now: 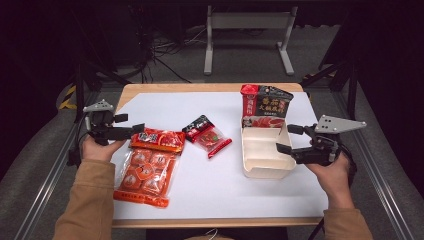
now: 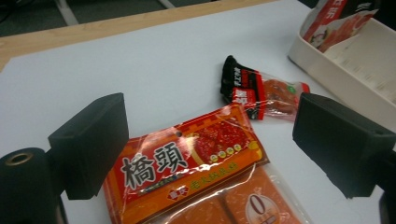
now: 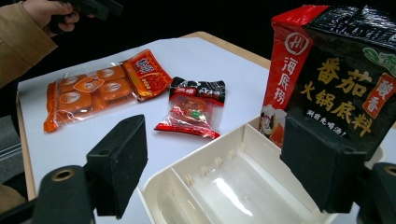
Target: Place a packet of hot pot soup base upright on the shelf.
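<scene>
Nearest you, your sleeves come in over the near edge of the counter (image 1: 210,200), which is covered by a white sheet. Your left gripper (image 1: 131,130) hovers at the left side, just over the far end of the orange packet (image 1: 147,167); its jaws stand released, spread on either side of the packet's red label without pressing on it, as the left gripper view shows with the label lying between and below them. The orange packet lies flat, its long side running from near to far. Your right gripper (image 1: 286,139) sits at the right side, jaws likewise released and grasping nothing, straddling the right rim of the white tray (image 1: 262,167). The tray has a divider and its near compartments look bare. Between the orange packet and the tray, a little farther off, lies the small red sachet (image 1: 206,136) with a black top, flat on the sheet and apart from both. At the far end of the tray stands the black-and-red bag (image 1: 265,106), upright, its lower edge inside the tray.
</scene>
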